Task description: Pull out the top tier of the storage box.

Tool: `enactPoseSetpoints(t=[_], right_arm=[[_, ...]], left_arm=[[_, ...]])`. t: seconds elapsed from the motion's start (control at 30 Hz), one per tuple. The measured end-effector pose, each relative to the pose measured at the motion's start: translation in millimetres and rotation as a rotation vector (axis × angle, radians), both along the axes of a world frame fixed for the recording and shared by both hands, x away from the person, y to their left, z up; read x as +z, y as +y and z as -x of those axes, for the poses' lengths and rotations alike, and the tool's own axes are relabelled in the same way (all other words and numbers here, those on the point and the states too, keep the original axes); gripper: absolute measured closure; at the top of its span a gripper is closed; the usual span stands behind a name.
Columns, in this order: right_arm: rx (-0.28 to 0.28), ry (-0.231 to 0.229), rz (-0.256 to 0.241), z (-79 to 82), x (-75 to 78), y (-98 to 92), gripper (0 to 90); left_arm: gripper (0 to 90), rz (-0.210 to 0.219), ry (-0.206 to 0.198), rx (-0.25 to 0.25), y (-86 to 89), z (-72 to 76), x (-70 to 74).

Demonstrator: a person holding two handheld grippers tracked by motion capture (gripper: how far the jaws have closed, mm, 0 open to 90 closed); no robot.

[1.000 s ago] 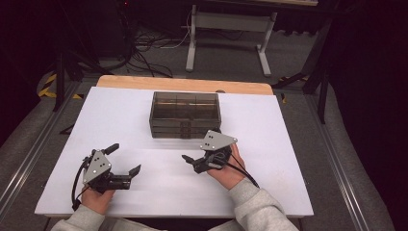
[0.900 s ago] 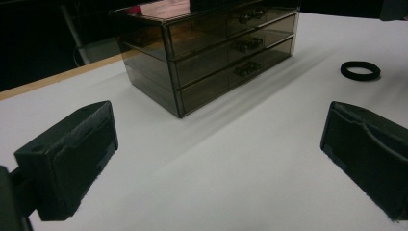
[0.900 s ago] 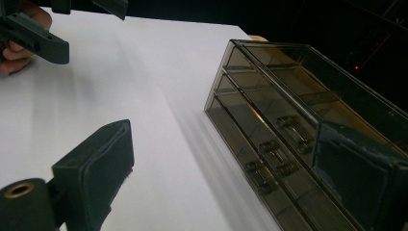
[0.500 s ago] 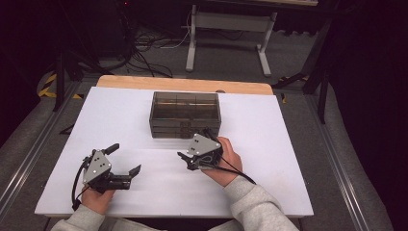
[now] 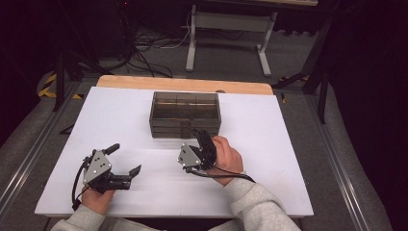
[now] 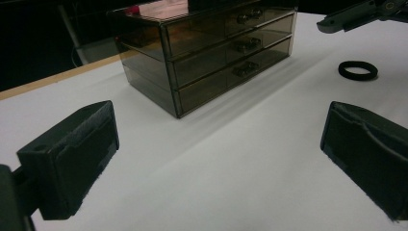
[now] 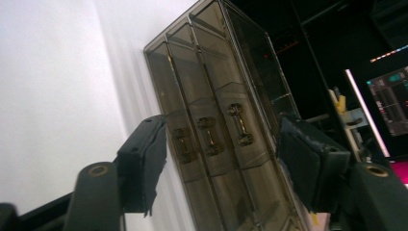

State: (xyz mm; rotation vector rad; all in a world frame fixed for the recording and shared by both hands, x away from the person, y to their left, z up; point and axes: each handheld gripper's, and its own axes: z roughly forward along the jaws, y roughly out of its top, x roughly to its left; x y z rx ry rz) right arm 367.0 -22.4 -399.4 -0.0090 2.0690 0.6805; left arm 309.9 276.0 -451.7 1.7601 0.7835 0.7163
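Tongs on the right (image 7: 221,163) are nearing the drawer chest (image 5: 185,113) wide open and empty — best squaring up on one handle (image 7: 210,136) before pinching.

Right gripper (image 5: 201,140): has rolled onto its side and swung to face the drawer box (image 5: 185,114), jaws now spread before the stacked handles (image 7: 210,135), no contact.
Right hand (image 5: 226,156): moved forward, closer to the box front.
Black ring (image 6: 357,70): now uncovered, behind the right gripper.
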Motion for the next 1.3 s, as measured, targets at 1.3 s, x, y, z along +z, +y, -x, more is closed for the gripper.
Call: enactPoseSetpoints(t=[1.3], right_arm=[[-0.111,-0.353,0.275,10.0,-23.9,26.5,56.1]], left_arm=[[0.8,0.003,-0.001,0.001,0.4,-0.4,0.0]])
